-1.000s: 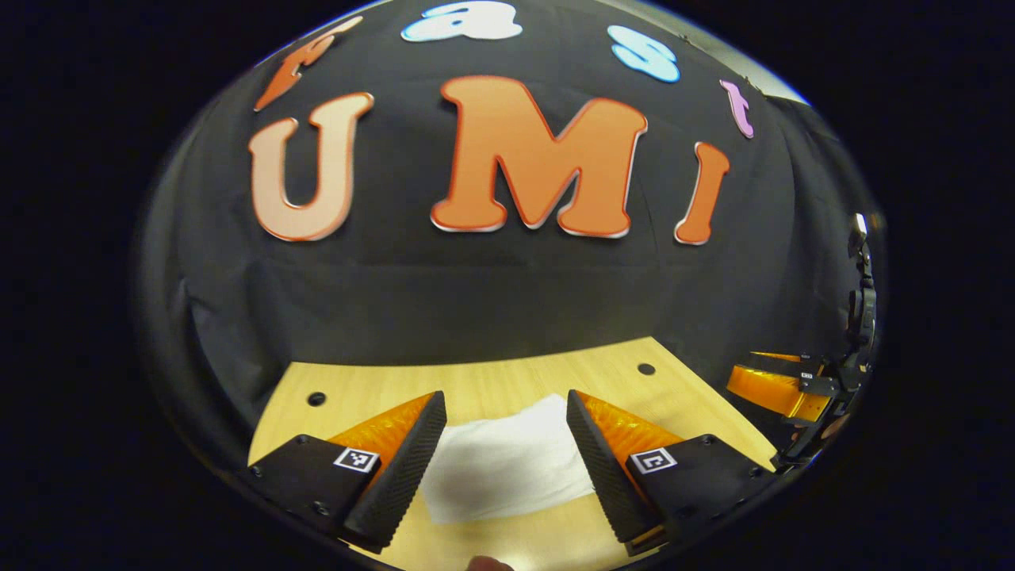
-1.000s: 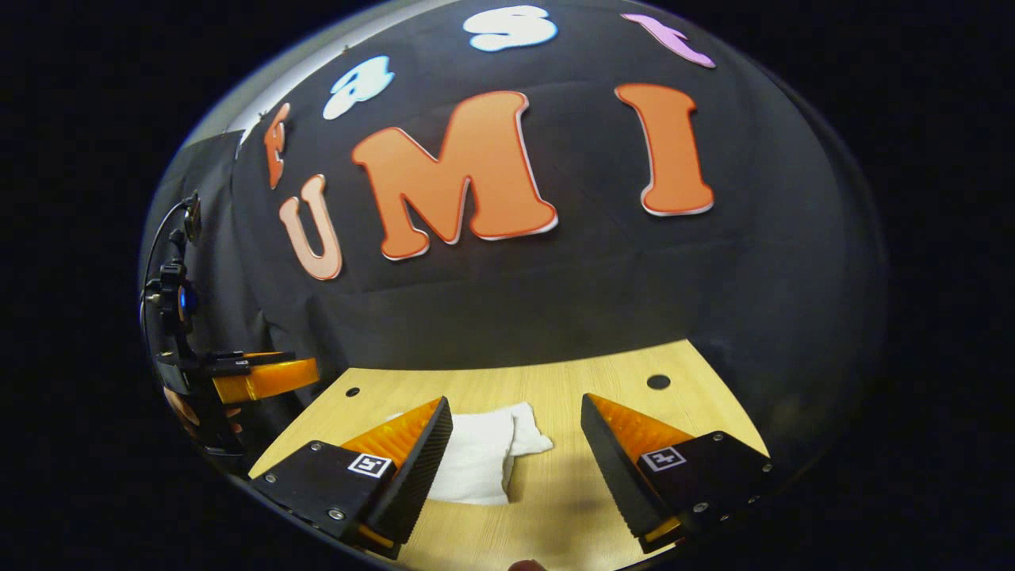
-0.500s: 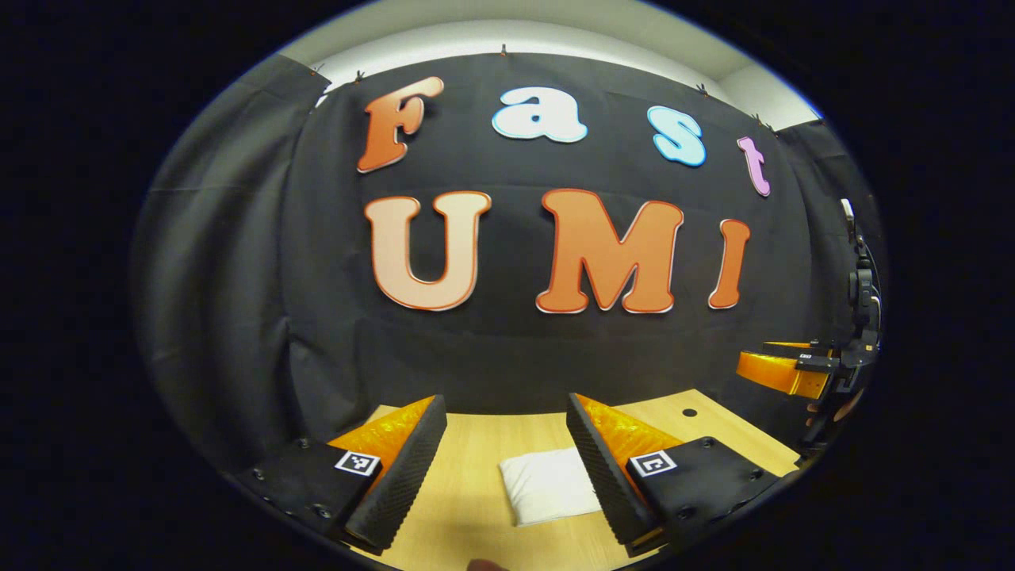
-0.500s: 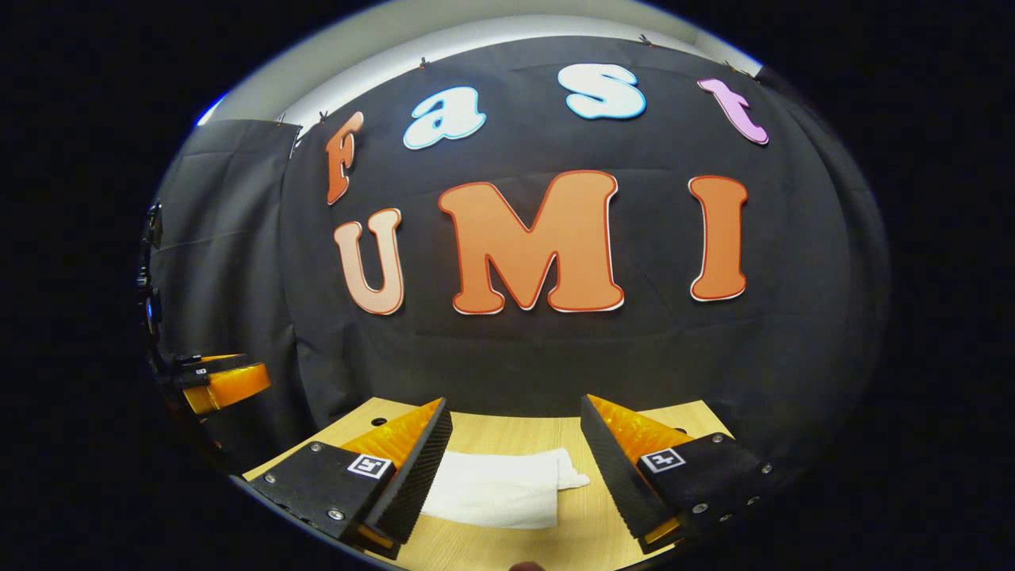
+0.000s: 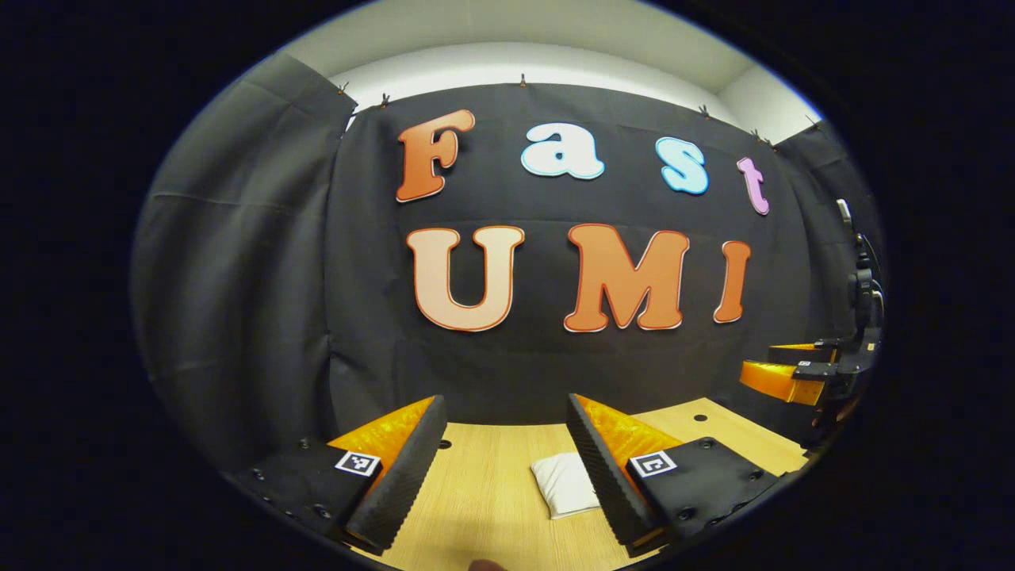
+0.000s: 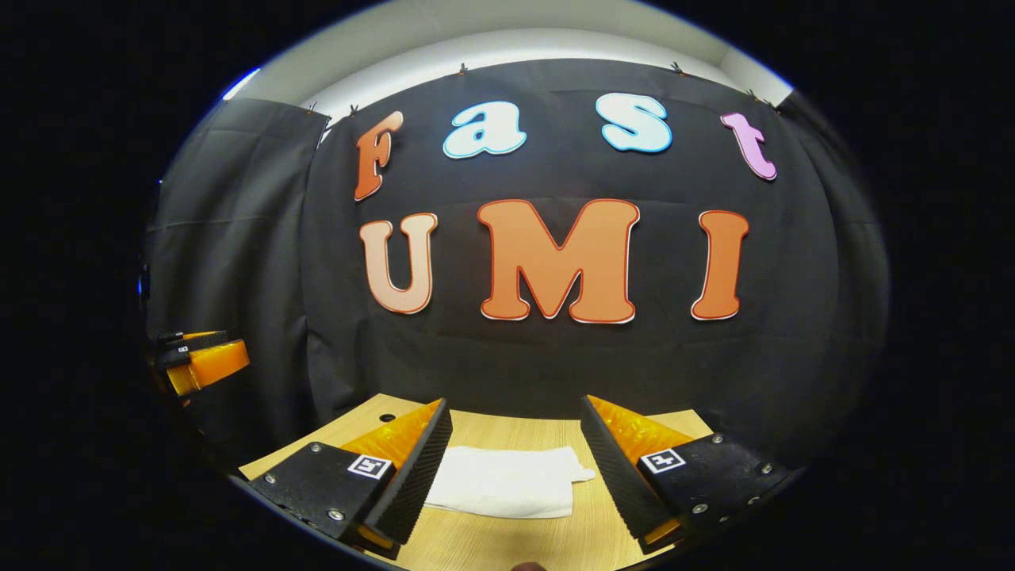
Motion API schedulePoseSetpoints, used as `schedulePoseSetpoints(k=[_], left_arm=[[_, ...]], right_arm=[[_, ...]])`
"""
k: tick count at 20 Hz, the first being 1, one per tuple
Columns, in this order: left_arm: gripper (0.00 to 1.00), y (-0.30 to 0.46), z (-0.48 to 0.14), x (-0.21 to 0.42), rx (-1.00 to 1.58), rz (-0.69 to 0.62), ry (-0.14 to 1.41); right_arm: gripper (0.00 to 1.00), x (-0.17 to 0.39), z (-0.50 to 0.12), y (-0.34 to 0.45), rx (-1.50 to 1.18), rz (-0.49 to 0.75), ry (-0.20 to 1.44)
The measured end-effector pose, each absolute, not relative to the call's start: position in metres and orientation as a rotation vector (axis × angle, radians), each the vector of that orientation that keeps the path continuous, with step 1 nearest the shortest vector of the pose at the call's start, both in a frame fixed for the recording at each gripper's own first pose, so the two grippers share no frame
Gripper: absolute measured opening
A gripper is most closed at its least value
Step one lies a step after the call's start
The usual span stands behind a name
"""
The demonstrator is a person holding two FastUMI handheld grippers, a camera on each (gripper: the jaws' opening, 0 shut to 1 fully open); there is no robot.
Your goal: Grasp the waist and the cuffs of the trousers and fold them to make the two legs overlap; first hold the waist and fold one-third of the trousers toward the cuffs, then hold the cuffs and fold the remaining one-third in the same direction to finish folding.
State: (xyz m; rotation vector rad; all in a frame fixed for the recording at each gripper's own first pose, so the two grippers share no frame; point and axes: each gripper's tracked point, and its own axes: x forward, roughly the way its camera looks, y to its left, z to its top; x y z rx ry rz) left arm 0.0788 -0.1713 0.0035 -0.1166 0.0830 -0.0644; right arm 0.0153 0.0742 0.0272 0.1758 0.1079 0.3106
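Observation:
The white trousers lie folded into a small flat bundle on the wooden table. In the left gripper view the trousers lie low on the table, partly hidden behind the right-hand finger. My left gripper is open above the table with nothing between its fingers. My right gripper is open too, held above the bundle and apart from it. The right gripper also hangs at the far right of the left gripper view, and the left gripper at the far left of the right gripper view.
The wooden table has small round holes near its far edge. The black cloth wall stands close behind the table.
Both grippers have risen and drawn back from the trousers, which now look smaller and lower in both views. The bundle stays flat on the table.

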Motion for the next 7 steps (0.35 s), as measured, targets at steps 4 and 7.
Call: schedulePoseSetpoints(k=[4, 7], left_arm=[[1.00, -0.171, 0.000, 0.079, -0.079, -0.071, 0.094], [0.98, -0.171, 0.001, 0.073, -0.067, -0.073, 0.076]], right_arm=[[0.98, -0.004, 0.051, 0.070, 0.184, 0.310, 0.044], [0.98, -0.008, 0.052, 0.063, 0.166, 0.310, 0.024]])
